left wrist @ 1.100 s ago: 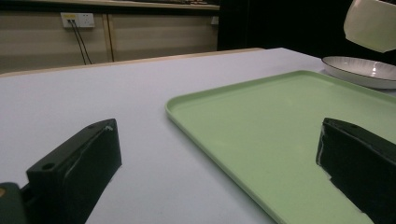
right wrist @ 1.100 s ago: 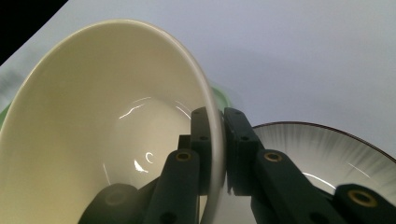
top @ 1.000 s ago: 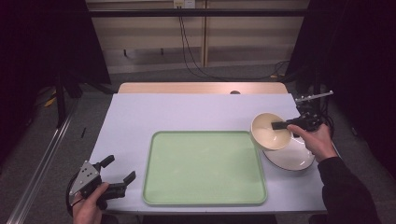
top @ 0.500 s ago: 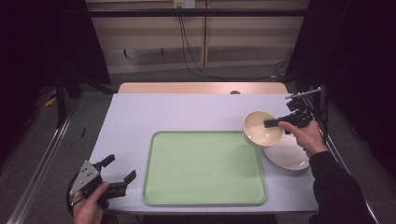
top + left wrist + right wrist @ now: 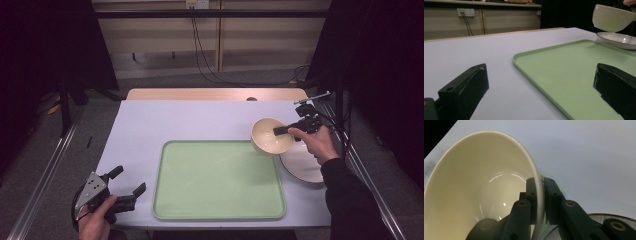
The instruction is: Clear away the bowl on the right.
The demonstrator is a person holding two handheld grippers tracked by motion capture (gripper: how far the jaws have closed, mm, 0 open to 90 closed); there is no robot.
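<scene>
My right hand-held gripper (image 5: 283,131) clamps the bowl (image 5: 270,135) rim, lifted off the plate (image 5: 304,167) (far right), over tray (image 5: 218,181) corner; not set down yet. Left hand-held gripper (image 5: 128,183) released, idle.

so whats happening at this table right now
A person works at a table with a gripper in each hand. The right gripper is shut on the rim of a cream bowl, one jaw inside and one outside, holding it in the air just past the far right corner of a green tray, beside a white plate. The bowl looks empty. The left gripper rests open at the near left of the table, holding nothing.
</scene>
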